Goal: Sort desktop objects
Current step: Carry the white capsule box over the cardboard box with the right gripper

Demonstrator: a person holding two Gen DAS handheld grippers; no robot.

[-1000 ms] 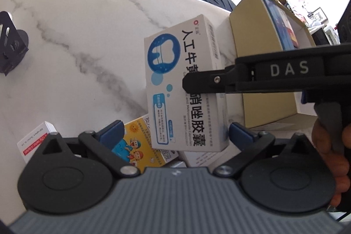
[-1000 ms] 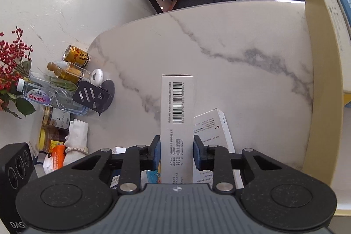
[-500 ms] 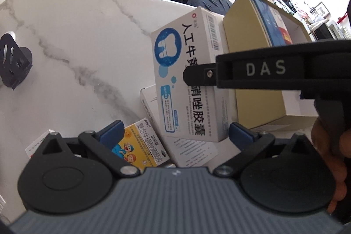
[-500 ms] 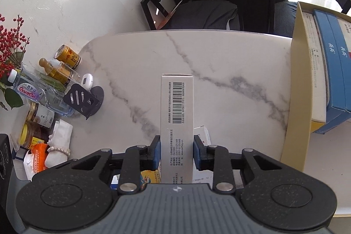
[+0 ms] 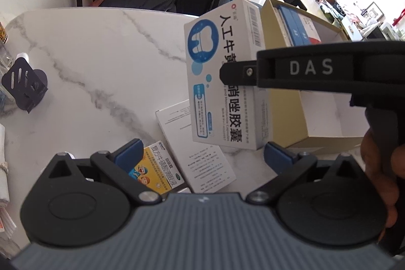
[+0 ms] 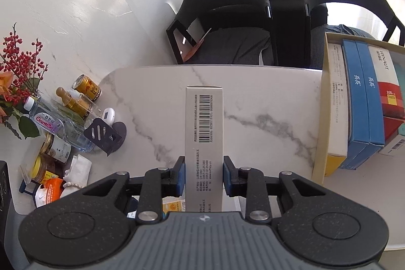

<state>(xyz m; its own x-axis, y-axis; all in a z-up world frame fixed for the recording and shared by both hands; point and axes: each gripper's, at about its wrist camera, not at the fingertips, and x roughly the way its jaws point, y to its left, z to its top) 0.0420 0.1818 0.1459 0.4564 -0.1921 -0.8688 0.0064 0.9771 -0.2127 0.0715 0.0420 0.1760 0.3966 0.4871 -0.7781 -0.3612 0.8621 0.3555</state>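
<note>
**Medicine box lifted clear, bound for the carton**

The right gripper, clamped on the white medicine box, has raised it off the marble table; it now hangs beside the open carton at the table's right edge; the left gripper stands wide and empty; placing comes next.

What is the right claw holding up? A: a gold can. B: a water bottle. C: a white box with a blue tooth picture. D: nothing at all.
C: the right claw presses its blue pads on both sides of the white box, and the left wrist view shows the blue tooth picture on its face.
</note>
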